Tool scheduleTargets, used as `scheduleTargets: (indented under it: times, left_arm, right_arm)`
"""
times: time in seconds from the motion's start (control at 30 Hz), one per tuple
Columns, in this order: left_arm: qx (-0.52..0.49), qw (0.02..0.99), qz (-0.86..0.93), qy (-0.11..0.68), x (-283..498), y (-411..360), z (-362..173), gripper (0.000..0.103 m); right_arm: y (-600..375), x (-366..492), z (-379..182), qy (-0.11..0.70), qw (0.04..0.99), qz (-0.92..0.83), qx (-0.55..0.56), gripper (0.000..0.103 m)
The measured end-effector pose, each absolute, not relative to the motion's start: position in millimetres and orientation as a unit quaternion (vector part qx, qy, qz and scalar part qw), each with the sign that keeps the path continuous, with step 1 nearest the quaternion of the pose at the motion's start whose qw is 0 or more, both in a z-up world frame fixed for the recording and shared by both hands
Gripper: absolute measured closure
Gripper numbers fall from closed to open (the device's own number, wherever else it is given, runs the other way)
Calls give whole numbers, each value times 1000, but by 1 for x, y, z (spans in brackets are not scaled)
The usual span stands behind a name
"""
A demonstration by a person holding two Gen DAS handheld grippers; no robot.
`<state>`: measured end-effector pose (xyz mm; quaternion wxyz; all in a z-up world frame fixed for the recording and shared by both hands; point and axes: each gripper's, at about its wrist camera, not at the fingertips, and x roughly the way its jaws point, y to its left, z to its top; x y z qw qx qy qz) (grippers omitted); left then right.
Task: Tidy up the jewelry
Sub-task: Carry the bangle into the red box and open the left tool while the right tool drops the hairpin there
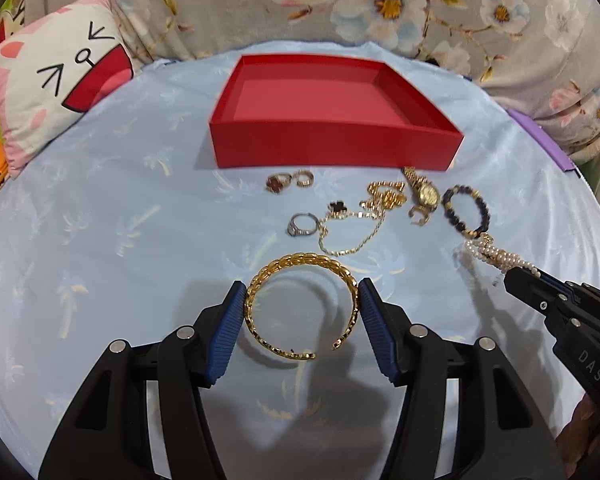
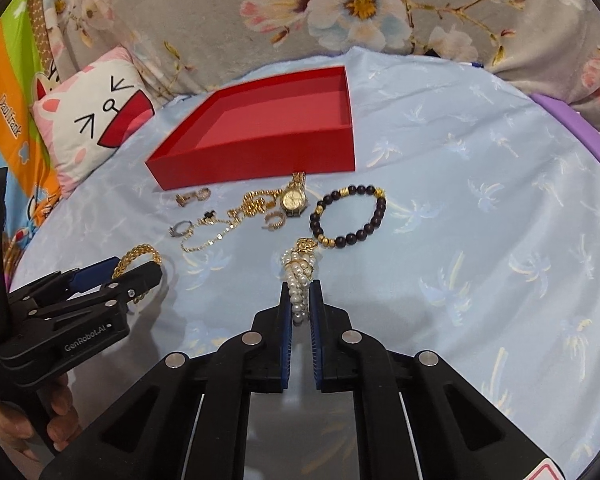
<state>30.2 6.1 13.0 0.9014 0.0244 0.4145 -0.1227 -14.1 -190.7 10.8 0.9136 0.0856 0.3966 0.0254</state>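
Nearest, left tongs (image 1: 302,290) spread wide around gold braided bangle (image 1: 300,306), blue pads just beside its two outer sides, contact not clear; bangle flat on pale blue surface (image 1: 120,240). To the right, right tongs (image 2: 300,294) closed on pearl bracelet (image 2: 298,284), pearls pinched between the pads, gold flower clasp end reaching forward onto the cloth. Just beyond, dark bead bracelet (image 2: 348,216) lying in a ring, near the pearl strand's tip. Left of it, small gold watch (image 2: 293,200), a gold ear cuff (image 2: 275,221), tangled gold chain necklace (image 1: 356,220) with a black clover charm, and silver ring (image 1: 301,225). Farther, two gold rings (image 1: 290,181) close together just before red tray (image 1: 336,152), open-topped, nothing seen inside. Behind, cat-face cushion (image 1: 60,80) at left and floral fabric (image 1: 380,4) across the back.
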Motion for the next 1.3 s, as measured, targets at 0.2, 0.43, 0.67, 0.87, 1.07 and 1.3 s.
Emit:
scheduleTargets:
  times: [0.2, 0.43, 0.67, 0.87, 1.07, 1.3]
  left_arm:
    - [8, 912, -142, 384, 30, 22, 60, 47]
    - [32, 939, -121, 321, 62, 20, 111, 47]
    - [24, 940, -109, 322, 124, 9, 109, 47]
    - [15, 930, -104, 352, 169, -3, 81, 47]
    - [24, 921, -97, 378, 197, -17, 53, 47]
    - [32, 916, -88, 391, 214, -24, 37, 47]
  right_arm:
    - [-193, -18, 55, 352, 934, 16, 65, 96]
    - [-203, 19, 95, 309, 949, 19, 59, 96]
    - [-210, 86, 90, 316, 944, 38, 88, 96]
    - [-216, 138, 66, 338, 933, 55, 116, 96]
    - [-210, 170, 38, 369, 920, 58, 117, 95]
    - [-203, 180, 26, 377, 919, 60, 103, 92]
